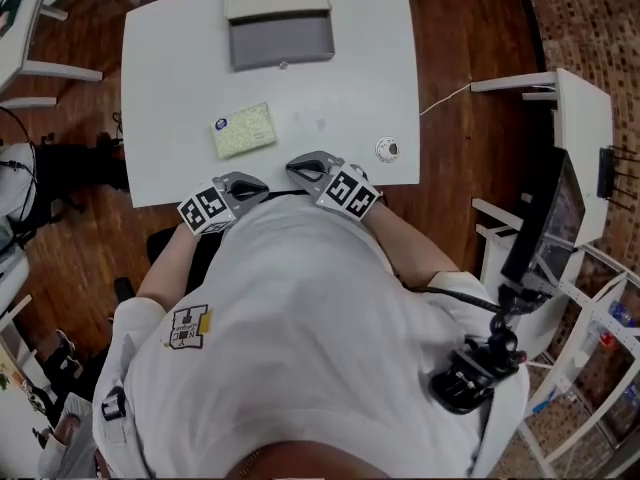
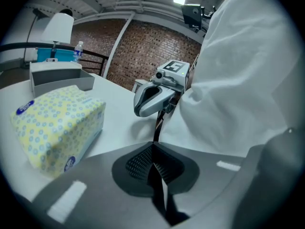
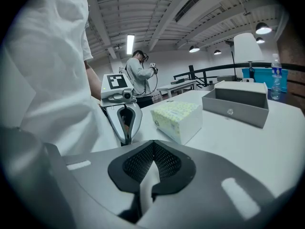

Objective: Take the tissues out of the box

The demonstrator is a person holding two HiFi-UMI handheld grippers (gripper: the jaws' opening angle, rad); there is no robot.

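Note:
The grey box (image 1: pixel 280 40) stands open at the table's far edge, its lid tipped back. A yellow-green tissue pack (image 1: pixel 244 130) lies on the white table (image 1: pixel 340 78) between the box and me. Both grippers hover at the near table edge, close to the person's white shirt, tips pointing at each other. My left gripper (image 1: pixel 262 190) is shut and holds nothing; in its own view (image 2: pixel 153 147) the tissue pack (image 2: pixel 57 128) lies to the left and the right gripper (image 2: pixel 155 97) ahead. My right gripper (image 1: pixel 291 169) is shut and empty too (image 3: pixel 153 144), with the pack (image 3: pixel 176 120) and the box (image 3: pixel 236 101) ahead on the right.
A small round object (image 1: pixel 387 149) lies near the table's front right corner. White furniture (image 1: pixel 575 128) stands to the right of the table, more at the far left. A person (image 3: pixel 140 75) stands far off in the hall. Bottles and a blue bin (image 3: pixel 267 78) sit behind the box.

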